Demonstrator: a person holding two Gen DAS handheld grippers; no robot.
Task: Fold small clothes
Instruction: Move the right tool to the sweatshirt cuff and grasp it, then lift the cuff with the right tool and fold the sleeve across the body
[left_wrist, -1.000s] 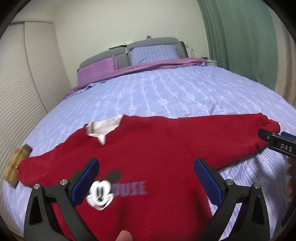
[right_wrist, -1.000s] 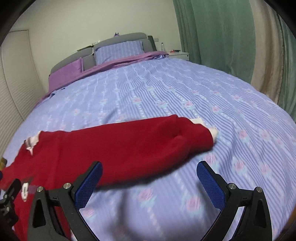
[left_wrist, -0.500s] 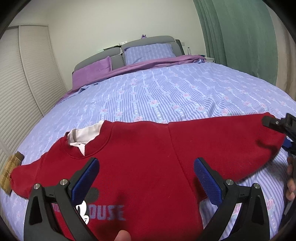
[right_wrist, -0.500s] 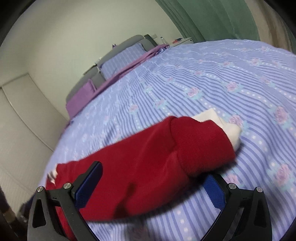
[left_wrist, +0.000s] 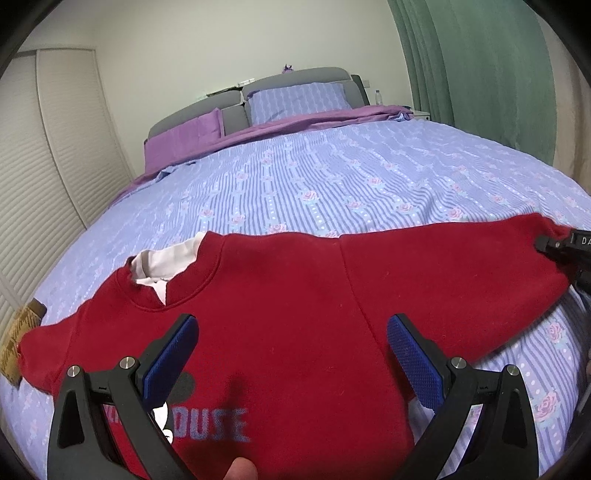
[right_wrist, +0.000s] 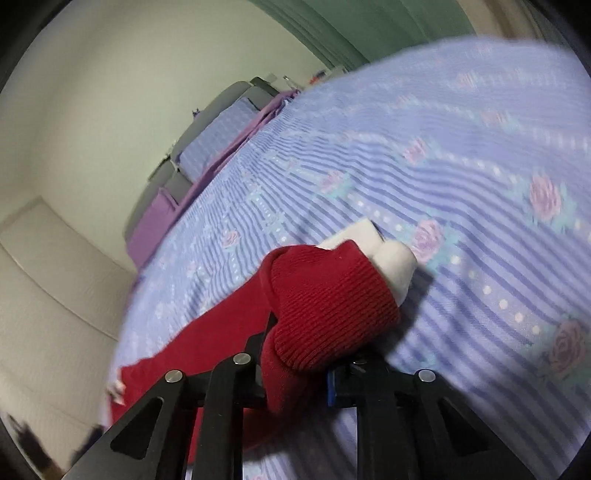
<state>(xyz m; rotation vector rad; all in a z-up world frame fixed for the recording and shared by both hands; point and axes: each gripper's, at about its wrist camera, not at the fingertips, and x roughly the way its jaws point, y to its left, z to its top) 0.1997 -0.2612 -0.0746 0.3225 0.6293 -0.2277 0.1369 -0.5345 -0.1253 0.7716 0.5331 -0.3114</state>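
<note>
A small red sweatshirt (left_wrist: 295, 325) with a white collar (left_wrist: 166, 258) and a cartoon mouse print lies face up on the bed, sleeves spread. My left gripper (left_wrist: 291, 354) is open above its chest, touching nothing. My right gripper (right_wrist: 295, 373) is shut on the right sleeve's ribbed red cuff (right_wrist: 332, 306), from which a white inner cuff (right_wrist: 391, 258) sticks out. The right gripper also shows at the sleeve end in the left wrist view (left_wrist: 565, 247).
The bed's blue striped floral cover (left_wrist: 351, 184) stretches beyond the sweatshirt. Purple pillows (left_wrist: 184, 129) and a grey headboard (left_wrist: 295, 77) are at the far end. A brown item (left_wrist: 18, 339) lies by the left sleeve. Green curtains (left_wrist: 480, 66) hang at right.
My right gripper has tilted, moved down onto the right sleeve cuff and shut on it. My left gripper has moved forward over the sweatshirt's chest, staying open.
</note>
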